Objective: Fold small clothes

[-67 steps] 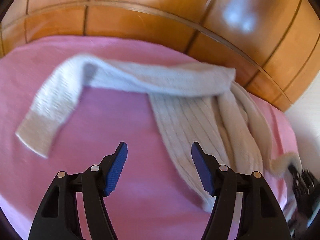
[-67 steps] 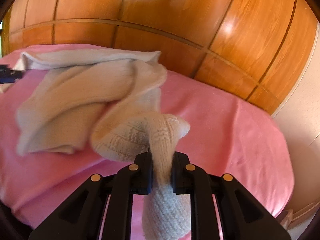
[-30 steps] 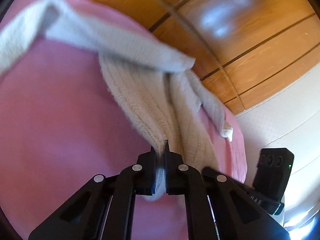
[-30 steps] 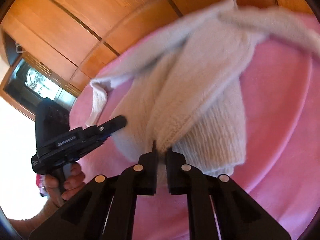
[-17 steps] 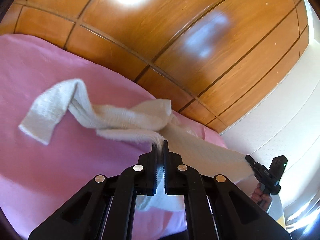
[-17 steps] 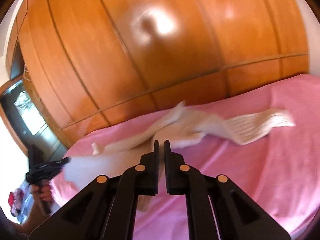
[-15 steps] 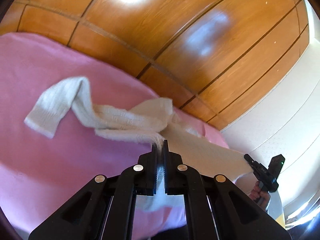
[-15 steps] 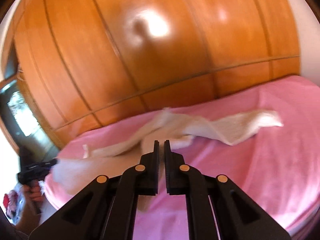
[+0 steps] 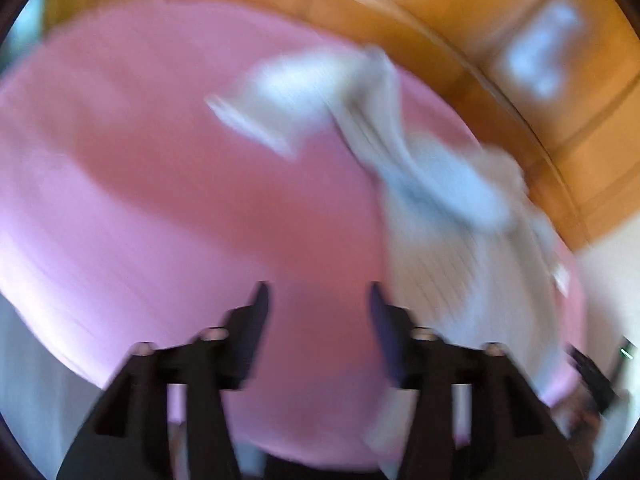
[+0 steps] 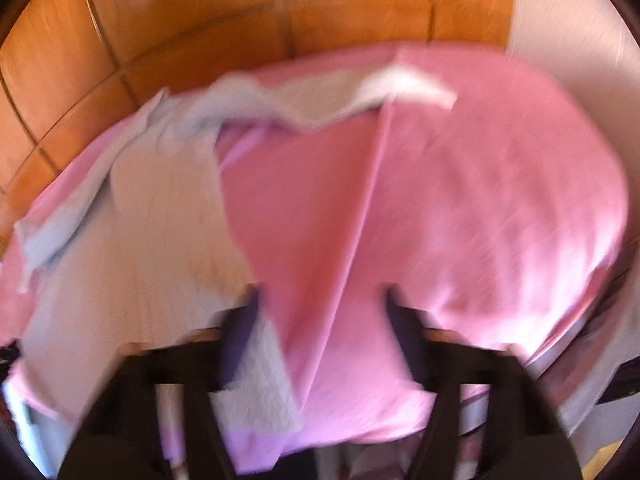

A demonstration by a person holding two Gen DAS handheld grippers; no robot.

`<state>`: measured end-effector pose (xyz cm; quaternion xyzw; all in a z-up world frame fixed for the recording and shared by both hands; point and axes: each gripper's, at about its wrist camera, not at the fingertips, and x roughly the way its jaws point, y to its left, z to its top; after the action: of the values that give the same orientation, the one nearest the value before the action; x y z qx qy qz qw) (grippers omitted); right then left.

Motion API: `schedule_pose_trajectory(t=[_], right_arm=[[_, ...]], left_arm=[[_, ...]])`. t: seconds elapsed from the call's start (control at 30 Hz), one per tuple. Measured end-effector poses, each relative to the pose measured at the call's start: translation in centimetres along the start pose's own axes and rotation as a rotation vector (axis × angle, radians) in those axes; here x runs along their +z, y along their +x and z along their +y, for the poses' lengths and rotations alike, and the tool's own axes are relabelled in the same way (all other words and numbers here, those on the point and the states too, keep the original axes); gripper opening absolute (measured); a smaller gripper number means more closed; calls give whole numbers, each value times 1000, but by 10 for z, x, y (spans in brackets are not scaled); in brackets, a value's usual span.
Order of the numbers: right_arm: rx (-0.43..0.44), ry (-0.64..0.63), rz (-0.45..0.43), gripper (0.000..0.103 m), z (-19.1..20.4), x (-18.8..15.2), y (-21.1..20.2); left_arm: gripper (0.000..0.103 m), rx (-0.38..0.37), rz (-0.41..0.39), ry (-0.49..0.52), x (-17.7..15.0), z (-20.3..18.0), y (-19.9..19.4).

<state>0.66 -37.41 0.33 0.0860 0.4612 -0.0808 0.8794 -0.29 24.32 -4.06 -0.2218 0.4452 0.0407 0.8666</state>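
With both grippers' fingers (image 9: 316, 308) (image 10: 324, 312) apart, the cream sweater (image 10: 160, 240) lies spread on the pink bed (image 10: 480, 200), its sleeves likely next to fold.

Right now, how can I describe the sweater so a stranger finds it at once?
Look at the pink bedspread in front of the wooden wardrobe. The cream knitted sweater lies spread on its left part, one sleeve stretched to the right. It is the only pale, ribbed thing on the pink.
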Motion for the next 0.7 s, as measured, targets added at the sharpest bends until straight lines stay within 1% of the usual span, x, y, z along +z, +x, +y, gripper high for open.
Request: schedule_pose_trajectory(t=[0.07, 0.1, 0.13, 0.17, 0.2, 0.27, 0.3, 0.33, 0.37, 0.4, 0.43, 0.47, 0.5, 0.57, 0.6, 0.63, 0.67, 0.7], right_arm=[[35, -48, -34, 68, 18, 4, -4], [55, -66, -38, 68, 24, 6, -2], [98, -106, -42, 68, 42, 7, 0], [139, -143, -40, 68, 61, 7, 2], [178, -172, -30, 68, 79, 5, 5], [242, -215, 5, 68, 105, 2, 14], [265, -235, 24, 68, 119, -1, 20], [289, -259, 43, 68, 135, -6, 26], [309, -271, 56, 68, 147, -9, 32], [343, -284, 76, 68, 161, -12, 38], [360, -291, 86, 68, 167, -11, 40], [374, -311, 97, 68, 179, -13, 45], [381, -330, 104, 67, 190, -15, 49], [411, -335, 121, 66, 203, -11, 54], [432, -329, 130, 66, 209, -7, 59], [450, -323, 137, 65, 212, -8, 63], [481, -309, 152, 65, 216, -4, 68], [513, -293, 170, 65, 217, -2, 70]], left_arm=[[58, 83, -69, 5, 18, 10, -5], [58, 101, -94, 15, 26, 13, -7], [58, 121, -127, 45, 35, 12, -8], [58, 149, -154, 89, 41, 8, -6], [58, 208, -186, 179, 46, -1, -1], [61, 282, -203, 304, 49, -8, 9], [61, 304, -198, 332, 55, -12, 18], [61, 290, -174, 326, 64, -10, 26], [61, 254, -154, 303, 71, -8, 31], [61, 200, -146, 281, 79, -9, 34], [61, 176, -151, 286, 83, -13, 35], [64, 171, -165, 310, 86, -19, 37], [69, 195, -196, 360, 89, -31, 41], [70, 215, -239, 455, 92, -53, 55], [70, 224, -245, 520, 92, -66, 67], [70, 224, -242, 564, 93, -71, 73], [70, 213, -225, 645, 96, -79, 86], [70, 219, -211, 705, 97, -83, 95]])
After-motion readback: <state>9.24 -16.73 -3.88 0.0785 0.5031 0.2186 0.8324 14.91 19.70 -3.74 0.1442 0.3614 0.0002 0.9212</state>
